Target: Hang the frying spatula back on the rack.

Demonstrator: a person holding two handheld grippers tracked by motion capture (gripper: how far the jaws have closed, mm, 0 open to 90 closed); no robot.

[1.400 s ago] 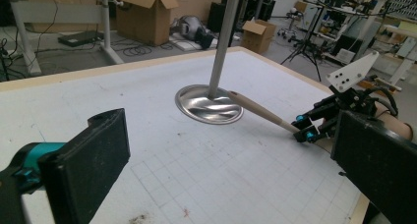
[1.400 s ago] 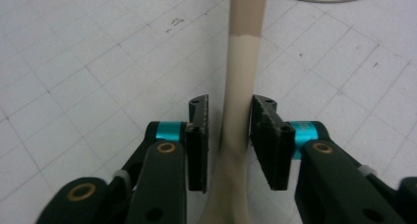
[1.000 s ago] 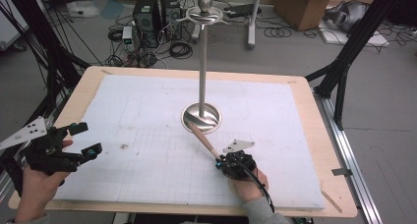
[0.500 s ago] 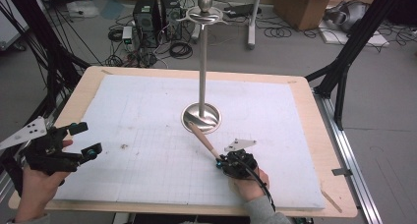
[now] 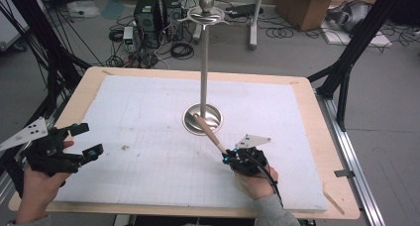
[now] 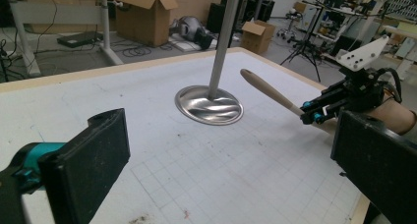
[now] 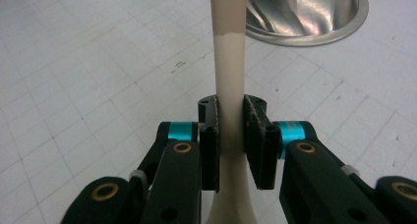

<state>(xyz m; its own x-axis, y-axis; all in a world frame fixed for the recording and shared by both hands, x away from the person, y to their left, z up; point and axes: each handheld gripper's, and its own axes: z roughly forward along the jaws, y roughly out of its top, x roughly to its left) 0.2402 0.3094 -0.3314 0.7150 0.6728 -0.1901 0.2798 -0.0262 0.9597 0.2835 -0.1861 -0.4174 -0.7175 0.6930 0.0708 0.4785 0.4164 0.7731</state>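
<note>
A: Starting at the left of the high view, what is cut off or hard to read?

B: My left gripper (image 5: 81, 141) sits at the table's left edge, over the white gridded mat (image 5: 148, 137). Its grey plate runs off the frame's left side, and my forearm leaves at the bottom. Its jaws stand spread, with nothing between them. In the left gripper view the two black pads are cropped by the lower corners.

A: And at centre?

B: The metal stand (image 5: 203, 118) rises from its round dished base (image 6: 210, 105) near the mat's middle. In the left gripper view the pole is cut by the top edge, so its cap is out of frame there. In the right gripper view only part of the base's rim appears, at the upper right.

A: Then the right side?

B: My right gripper (image 5: 229, 157) is pressed onto the wooden utensil (image 5: 209, 132), pinching its pale handle (image 7: 229, 86) between both pads. The working end is hidden below the jaws, so I cannot tell what kind of utensil it is.

A: Where does the utensil lie relative to that gripper?

B: It projects forward and leftward from the jaws, tilted upward. Its rounded handle tip reaches over the near rim of the stand's base; whether it touches I cannot tell.
</note>
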